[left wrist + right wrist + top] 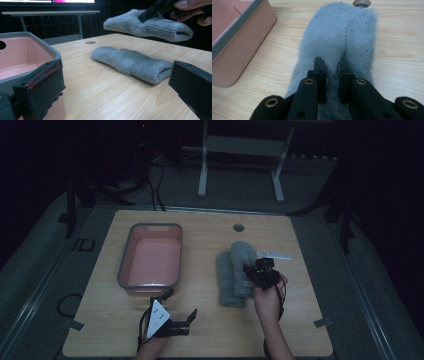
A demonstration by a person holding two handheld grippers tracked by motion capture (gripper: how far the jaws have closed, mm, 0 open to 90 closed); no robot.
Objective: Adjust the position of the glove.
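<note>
Nearby, pink tub (150, 257) empty; both socks (231, 280) outside.

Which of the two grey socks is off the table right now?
The sock pinched in the right claw, hanging in the air above the table. The other sock lies flat on the wood, untouched.

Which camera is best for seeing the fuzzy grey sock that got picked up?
The left gripper view: the lifted sock hangs clear above the table, seen whole from the side. The right gripper view shows its fuzz pinched close up; the high view shows it small and dim.
</note>
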